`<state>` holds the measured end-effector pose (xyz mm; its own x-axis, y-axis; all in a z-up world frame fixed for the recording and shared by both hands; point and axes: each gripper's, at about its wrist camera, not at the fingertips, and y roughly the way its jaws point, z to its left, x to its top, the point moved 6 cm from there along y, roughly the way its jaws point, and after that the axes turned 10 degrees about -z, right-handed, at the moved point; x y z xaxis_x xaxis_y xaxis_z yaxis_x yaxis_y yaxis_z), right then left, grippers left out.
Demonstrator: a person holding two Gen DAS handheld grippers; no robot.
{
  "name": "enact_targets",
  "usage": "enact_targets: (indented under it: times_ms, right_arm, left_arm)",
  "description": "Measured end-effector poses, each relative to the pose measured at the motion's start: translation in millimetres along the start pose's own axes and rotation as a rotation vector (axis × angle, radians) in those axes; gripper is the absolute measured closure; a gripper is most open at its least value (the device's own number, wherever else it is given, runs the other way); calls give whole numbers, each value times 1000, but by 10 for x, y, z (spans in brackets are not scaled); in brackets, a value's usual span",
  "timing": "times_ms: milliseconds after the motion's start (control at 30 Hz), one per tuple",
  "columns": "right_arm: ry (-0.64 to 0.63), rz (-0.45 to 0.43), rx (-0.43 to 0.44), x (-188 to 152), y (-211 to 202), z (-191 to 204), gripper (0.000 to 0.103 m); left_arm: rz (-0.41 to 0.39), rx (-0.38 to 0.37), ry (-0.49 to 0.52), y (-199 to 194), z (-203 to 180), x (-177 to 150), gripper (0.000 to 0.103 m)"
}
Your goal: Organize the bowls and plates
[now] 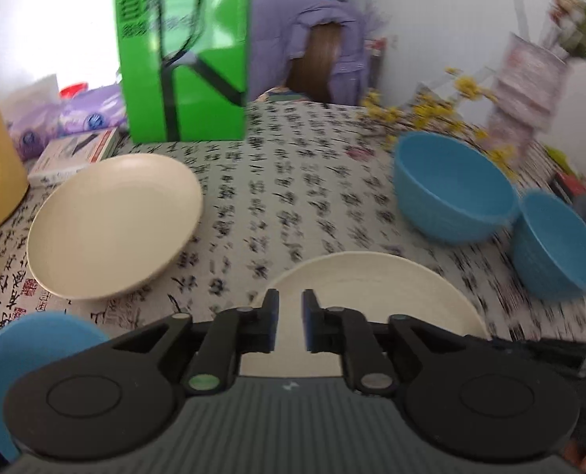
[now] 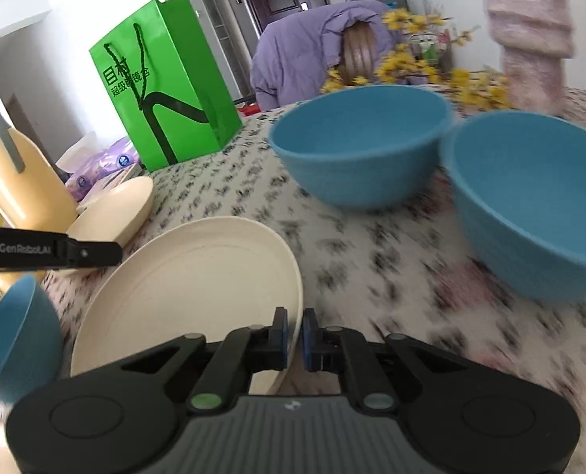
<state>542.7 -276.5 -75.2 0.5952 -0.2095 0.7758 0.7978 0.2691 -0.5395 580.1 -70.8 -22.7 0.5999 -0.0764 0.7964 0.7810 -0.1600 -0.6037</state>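
A cream plate (image 2: 190, 288) lies near me on the calligraphy tablecloth (image 2: 391, 276). My right gripper (image 2: 295, 335) is shut on its right rim, which runs between the blue pads. My left gripper (image 1: 291, 322) hovers over the same plate's (image 1: 376, 292) left part, jaws a narrow gap apart with nothing pinched; in the right wrist view its tip (image 2: 115, 253) sits by the plate's far left edge. A second cream plate (image 1: 115, 225) rests further left. Two blue bowls (image 1: 451, 193) (image 1: 557, 245) stand side by side at right, touching. A third blue bowl (image 1: 24, 343) is at the near left.
A green paper bag (image 1: 182, 51) stands at the back. A yellow jug (image 2: 20, 181), purple tissue packs (image 1: 76, 114) and a box (image 1: 76, 154) crowd the left side. Yellow flowers (image 1: 431, 114) lie behind the bowls. A purple jacket (image 2: 305, 47) hangs beyond the table.
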Motion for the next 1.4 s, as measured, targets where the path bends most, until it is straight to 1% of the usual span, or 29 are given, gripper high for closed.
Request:
enact_targets:
  times_ms: [33,100,167,200,267,300,333,367,400,533,633,733,833,900,1033,1133,1267,1400]
  right_arm:
    - [0,-1,-5,-40,-94,-48,96]
    - [0,0,-22,-116,-277,-160,96]
    - [-6,-2,-40,-176,-427,-270,96]
    - [3,-2,-50,-199,-489,-339,96]
    - [15,-6,-66,-235,-601,-452,96]
    - [20,-9,-72,-251,-651,-504,96]
    - [23,-11,-76,-270,-695,-547,96]
    - [29,-10,-68,-296,-745,-595,96]
    - [28,-9,-80,-309,-770,-622,96]
    - [21,-27,-91,-323,-927,-736,96]
    - [11,-48,-110,-274,-1109,-851,97]
    - [-3,-83,-142,-197,-1344,-961,97]
    - [-31,-113,-167,-177,-1618,-1019,97]
    - [-38,-124,-165,-203,-1803,-1061,97]
    - [-49,-126,-155,-384,-2184,-1109,97]
    - [-48,-115,-147,-622,-2455,-1097,97]
    - [-74,-122,-145,-901,-2726,-971,97]
    - [-79,-127,-130,-1071,-2875,-866,97]
  left_arm:
    - [-6,-7,28,-51,-77,-66,67]
    - [-17,-17,87,-121,-235,-210,57]
    - [-20,-29,140,-150,-375,-349,56]
    - [-19,-38,159,-154,-433,-422,51]
    - [3,-53,168,-120,-507,-556,49]
    - [28,-56,155,-86,-521,-620,56]
    - [52,-70,138,-61,-552,-680,72]
    - [46,-106,111,-77,-580,-703,77]
    - [45,-103,107,-95,-601,-707,83]
    - [43,-97,73,-184,-695,-682,93]
    - [42,-117,28,-263,-842,-618,96]
    - [33,-124,9,-393,-1072,-601,97]
    - [36,-133,-21,-573,-1264,-659,97]
    - [19,-139,-34,-755,-1341,-741,97]
    - [4,-180,-69,-1131,-1448,-1012,97]
    - [-14,-189,-87,-1405,-1491,-1250,97]
    - [-59,-166,-113,-1741,-1465,-1513,97]
    - [-62,-148,-133,-1904,-1381,-1695,96]
